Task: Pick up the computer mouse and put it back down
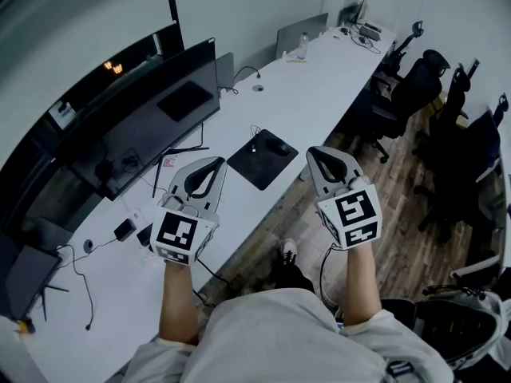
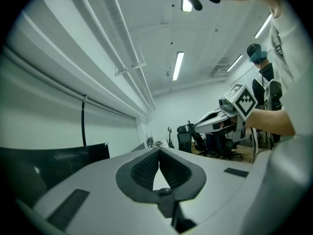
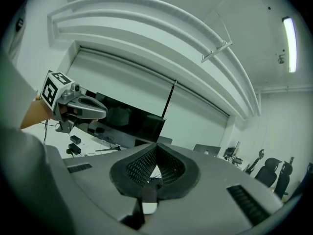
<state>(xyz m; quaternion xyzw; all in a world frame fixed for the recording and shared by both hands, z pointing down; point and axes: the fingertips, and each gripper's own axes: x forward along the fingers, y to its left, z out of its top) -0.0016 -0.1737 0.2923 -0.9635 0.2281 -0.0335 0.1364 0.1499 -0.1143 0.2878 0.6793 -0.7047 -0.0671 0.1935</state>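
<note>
A black computer mouse (image 1: pixel 278 145) lies on a black mouse pad (image 1: pixel 260 159) near the front edge of the long white desk (image 1: pixel 319 86). Both grippers hang in the air in front of the pad, pointing roughly level. The left gripper (image 1: pixel 220 161) is left of the pad, over the desk, with its jaws shut and nothing between them (image 2: pixel 159 150). The right gripper (image 1: pixel 313 151) is right of the pad, past the desk edge, also shut and empty (image 3: pixel 156 145). Neither touches the mouse. Each gripper view shows the other gripper (image 2: pixel 220 116) (image 3: pixel 78 106) beside it.
A wide dark monitor (image 1: pixel 144 126) stands at the desk's left. Cables and power adapters (image 1: pixel 124 230) lie near the left gripper. A laptop (image 1: pixel 302 32) and a bottle (image 1: pixel 303 46) sit farther along. Black office chairs (image 1: pixel 415 94) stand on the wooden floor at right.
</note>
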